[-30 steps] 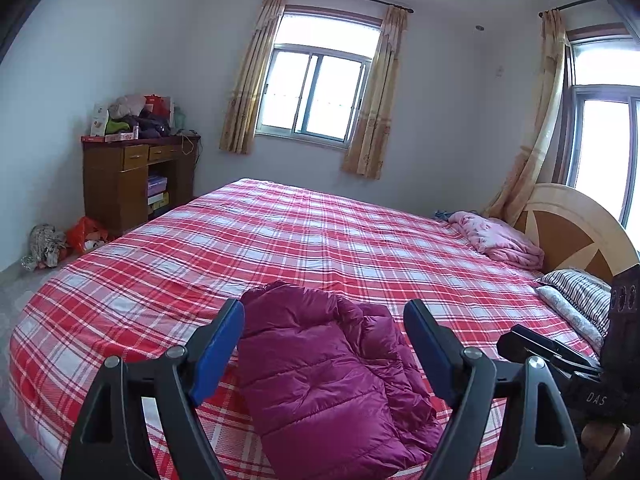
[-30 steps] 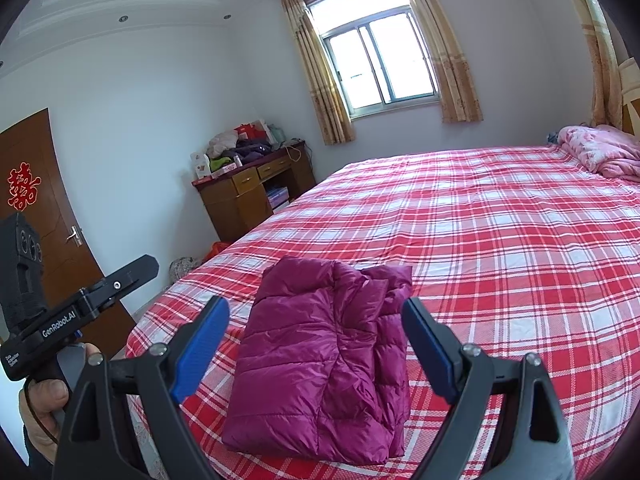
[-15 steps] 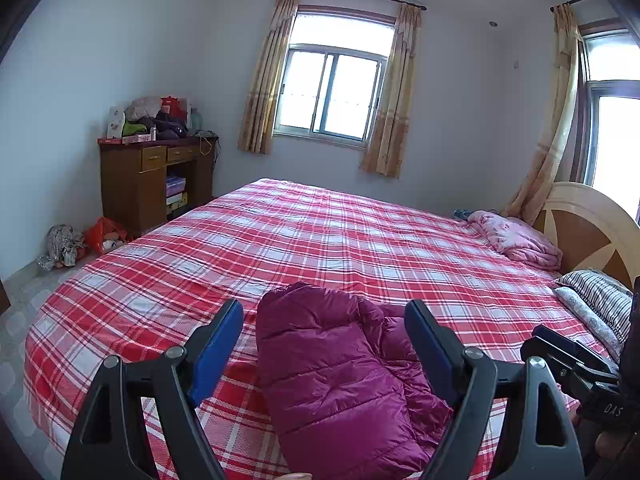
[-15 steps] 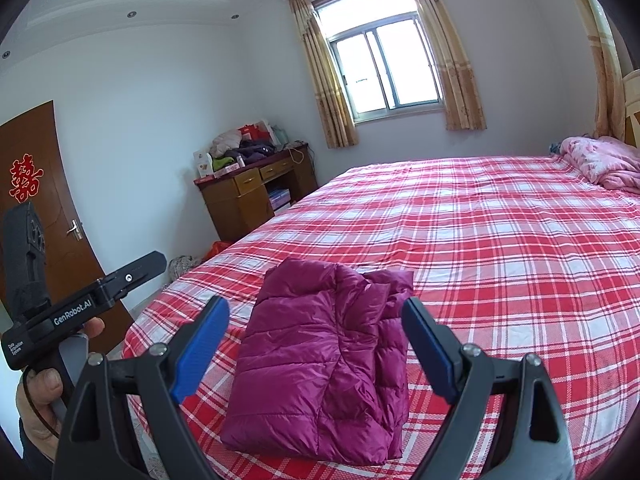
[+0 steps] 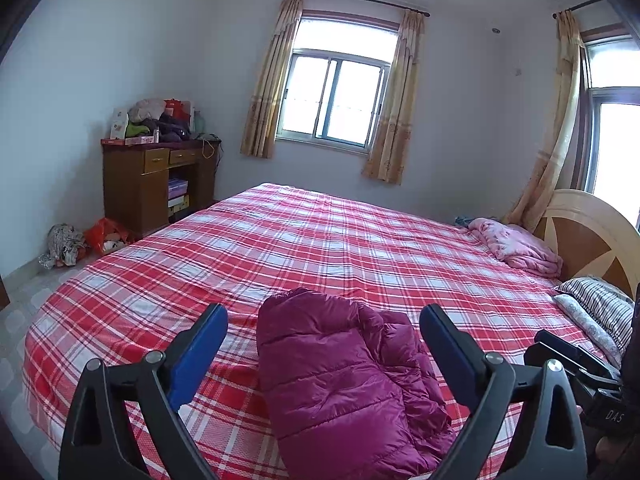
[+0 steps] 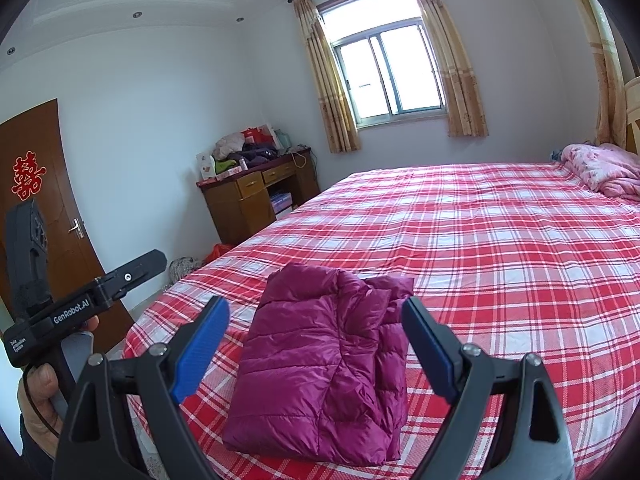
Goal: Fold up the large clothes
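Observation:
A magenta quilted down jacket (image 5: 344, 380) lies folded into a compact rectangle near the front edge of the bed; it also shows in the right wrist view (image 6: 324, 364). My left gripper (image 5: 323, 320) is open and empty, held above and in front of the jacket, apart from it. My right gripper (image 6: 316, 312) is open and empty too, held back from the jacket. The left gripper's body (image 6: 80, 304) shows at the left of the right wrist view, and the right gripper's body (image 5: 580, 368) at the right of the left wrist view.
The bed has a red and white plaid sheet (image 5: 320, 240). A pink blanket (image 5: 516, 244) and striped pillows (image 5: 600, 308) lie by the wooden headboard (image 5: 588, 240). A cluttered wooden desk (image 5: 156, 184) stands at the far left wall, with bags (image 5: 92, 236) on the floor. A brown door (image 6: 36, 208) is at the left.
Both grippers have drawn back and up a little from the jacket, staying open. The jacket has not moved.

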Demonstrator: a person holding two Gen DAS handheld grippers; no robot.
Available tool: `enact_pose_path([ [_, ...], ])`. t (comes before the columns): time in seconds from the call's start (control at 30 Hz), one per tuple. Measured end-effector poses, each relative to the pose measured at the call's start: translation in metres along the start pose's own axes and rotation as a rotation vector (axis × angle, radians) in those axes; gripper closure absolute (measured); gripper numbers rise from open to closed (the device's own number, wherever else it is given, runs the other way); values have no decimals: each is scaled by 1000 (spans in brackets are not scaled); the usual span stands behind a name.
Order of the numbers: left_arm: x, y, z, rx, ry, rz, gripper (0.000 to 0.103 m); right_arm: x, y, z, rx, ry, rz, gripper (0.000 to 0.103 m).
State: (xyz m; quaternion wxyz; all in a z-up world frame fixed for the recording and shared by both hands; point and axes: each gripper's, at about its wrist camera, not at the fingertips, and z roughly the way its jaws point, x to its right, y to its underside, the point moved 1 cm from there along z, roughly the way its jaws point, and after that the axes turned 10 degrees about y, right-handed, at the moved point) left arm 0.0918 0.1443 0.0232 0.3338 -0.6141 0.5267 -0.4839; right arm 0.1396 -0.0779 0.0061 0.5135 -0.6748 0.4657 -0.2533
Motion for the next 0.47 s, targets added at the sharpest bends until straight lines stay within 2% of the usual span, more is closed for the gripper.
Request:
enact_pose_path([
  [0.2,-2,3,-2,20,19,4,4,1,1,0,-2,4,1,13],
  [0.47,4,7,4,8,25,31,4,4,3,2,-11,8,4,13],
])
